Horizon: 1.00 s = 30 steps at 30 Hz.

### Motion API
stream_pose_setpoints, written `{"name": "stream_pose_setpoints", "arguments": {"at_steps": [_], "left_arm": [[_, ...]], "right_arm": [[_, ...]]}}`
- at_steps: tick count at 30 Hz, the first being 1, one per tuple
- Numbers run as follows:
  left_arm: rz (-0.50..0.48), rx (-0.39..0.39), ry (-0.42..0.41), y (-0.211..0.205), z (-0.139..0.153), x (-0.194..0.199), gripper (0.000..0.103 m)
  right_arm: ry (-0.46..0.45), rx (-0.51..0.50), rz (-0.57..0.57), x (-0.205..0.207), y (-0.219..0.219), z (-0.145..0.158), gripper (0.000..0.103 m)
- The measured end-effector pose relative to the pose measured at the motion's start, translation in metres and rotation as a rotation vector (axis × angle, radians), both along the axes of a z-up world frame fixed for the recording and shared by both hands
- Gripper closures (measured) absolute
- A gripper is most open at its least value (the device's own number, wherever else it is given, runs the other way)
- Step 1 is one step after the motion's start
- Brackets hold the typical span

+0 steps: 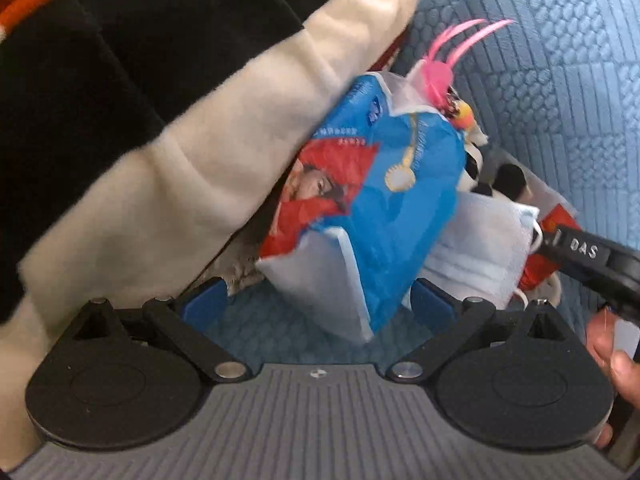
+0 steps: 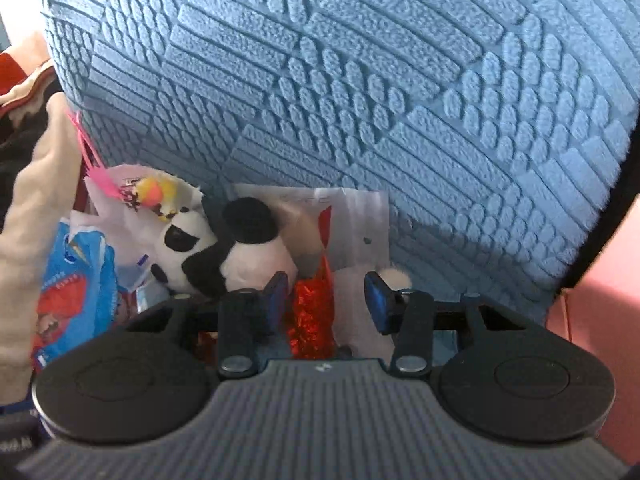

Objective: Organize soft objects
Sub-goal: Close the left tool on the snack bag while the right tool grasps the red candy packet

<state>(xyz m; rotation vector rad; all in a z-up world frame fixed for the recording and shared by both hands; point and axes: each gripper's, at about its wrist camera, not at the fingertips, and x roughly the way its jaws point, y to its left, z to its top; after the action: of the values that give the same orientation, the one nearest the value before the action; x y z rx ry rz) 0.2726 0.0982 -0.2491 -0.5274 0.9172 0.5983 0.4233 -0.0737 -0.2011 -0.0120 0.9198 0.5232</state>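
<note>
Clutter fills my left wrist view: my left gripper (image 1: 316,304) stands wide, its blue pads well apart and pressing on nothing, with the lower corner of a blue and red plastic packet (image 1: 372,200) hanging between them. A cream and black fleece garment (image 1: 168,152) sprawls from nine to twelve o'clock, lying over the packet's left edge. A pink feathered trinket (image 1: 440,68) pokes up at one o'clock, pale blue face masks (image 1: 480,248) lie at three o'clock just beside the packet, and my right gripper's black body enters at four o'clock. All of it rests on a blue textured cushion (image 1: 540,80). In my right wrist view, my right gripper (image 2: 326,300) has narrowed jaws with red tinsel (image 2: 312,320) and something white and soft between them; I cannot tell whether the pads press on either. A panda plush (image 2: 224,248) sits at ten o'clock of the fingers, just beside the left pad, and the same packet shows at nine o'clock. I judge the sorting barely begun: everything is heaped together in one corner against the cushion, nothing set apart.
</note>
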Motion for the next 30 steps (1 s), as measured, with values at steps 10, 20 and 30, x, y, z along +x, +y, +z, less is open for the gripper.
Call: {"name": "stream_pose_setpoints", "arguments": {"at_steps": [10,20,30], "left_arm": [[0.005,-0.024,-0.023,0.008,0.005,-0.001,0.038],[0.019,-0.057,-0.067,0.016,0.047,-0.026,0.070],[-0.026,-0.058,-0.090,-0.009,0.093,-0.069,0.084]], "right_arm": [[0.021,-0.018,0.005,0.004,-0.004,-0.002,0.098],[0.002,-0.047,0.045,-0.034,-0.027,0.030,0.099],[0.007,-0.081,0.077,-0.102,-0.061,0.060,0.099]]}}
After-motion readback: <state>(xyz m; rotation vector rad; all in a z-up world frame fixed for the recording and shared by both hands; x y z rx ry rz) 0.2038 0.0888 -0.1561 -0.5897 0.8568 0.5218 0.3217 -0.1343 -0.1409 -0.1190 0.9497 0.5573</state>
